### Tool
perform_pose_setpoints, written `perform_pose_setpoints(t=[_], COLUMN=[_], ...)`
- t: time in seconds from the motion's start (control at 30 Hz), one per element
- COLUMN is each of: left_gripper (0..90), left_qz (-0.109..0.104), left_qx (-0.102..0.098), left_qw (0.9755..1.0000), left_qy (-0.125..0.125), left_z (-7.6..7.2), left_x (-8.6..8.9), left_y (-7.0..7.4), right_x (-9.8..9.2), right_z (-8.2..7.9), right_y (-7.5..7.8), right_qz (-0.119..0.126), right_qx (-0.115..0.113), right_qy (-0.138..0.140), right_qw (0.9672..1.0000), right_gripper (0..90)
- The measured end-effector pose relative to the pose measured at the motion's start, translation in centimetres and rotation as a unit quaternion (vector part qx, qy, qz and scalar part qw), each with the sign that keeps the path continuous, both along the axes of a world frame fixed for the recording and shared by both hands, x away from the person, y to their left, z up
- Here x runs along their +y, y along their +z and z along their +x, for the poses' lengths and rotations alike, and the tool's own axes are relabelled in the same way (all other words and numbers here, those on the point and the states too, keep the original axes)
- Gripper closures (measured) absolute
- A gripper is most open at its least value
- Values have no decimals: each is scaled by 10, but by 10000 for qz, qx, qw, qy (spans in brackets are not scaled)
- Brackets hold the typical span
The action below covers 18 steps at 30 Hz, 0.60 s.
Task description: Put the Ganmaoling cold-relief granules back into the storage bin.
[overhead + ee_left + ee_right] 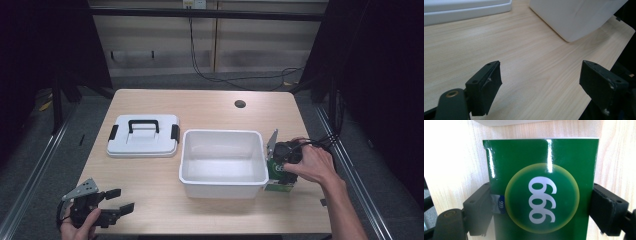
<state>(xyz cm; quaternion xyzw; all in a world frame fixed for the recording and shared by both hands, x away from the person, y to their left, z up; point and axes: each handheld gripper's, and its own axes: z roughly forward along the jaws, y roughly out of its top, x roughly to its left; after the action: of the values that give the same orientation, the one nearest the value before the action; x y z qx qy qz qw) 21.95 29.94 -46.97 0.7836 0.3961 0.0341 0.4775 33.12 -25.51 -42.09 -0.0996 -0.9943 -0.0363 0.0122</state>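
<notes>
A glossy green box (541,170) printed with white digits in a yellow-green circle lies on the wooden table, between the jaws of my right gripper (541,205). Both jaws press its sides. In the high view this green box (278,177) rests against the right outer wall of the empty white bin (222,133), with the right gripper (280,169) above it in a hand. My left gripper (124,200) is held at the table's front left corner, open, with only bare wood between the jaws of the left gripper (541,75).
A white lid (143,135) with a black handle and black clips lies left of the bin. The bin's corner (574,20) and the lid's edge (461,10) lie ahead of the left gripper. A round cable hole (240,104) is at the table's back.
</notes>
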Motion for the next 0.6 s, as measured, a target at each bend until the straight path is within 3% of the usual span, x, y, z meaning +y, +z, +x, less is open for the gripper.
perform_pose_setpoints(t=[0.53, 0.6], left_gripper=[177, 177], left_qz=[16, 12], left_qx=[-2, -5], left_qw=[10000, 10000], left_qy=[6, 4], left_z=[0, 0], left_x=[0, 0], left_y=[0, 0], right_x=[-9, -11], right_z=[-5, -4], right_y=[8, 10], right_qz=[175, 253], right_qx=[-3, -30], right_qy=[-400, -355], right_qw=[9990, 9990], right_gripper=[158, 158])
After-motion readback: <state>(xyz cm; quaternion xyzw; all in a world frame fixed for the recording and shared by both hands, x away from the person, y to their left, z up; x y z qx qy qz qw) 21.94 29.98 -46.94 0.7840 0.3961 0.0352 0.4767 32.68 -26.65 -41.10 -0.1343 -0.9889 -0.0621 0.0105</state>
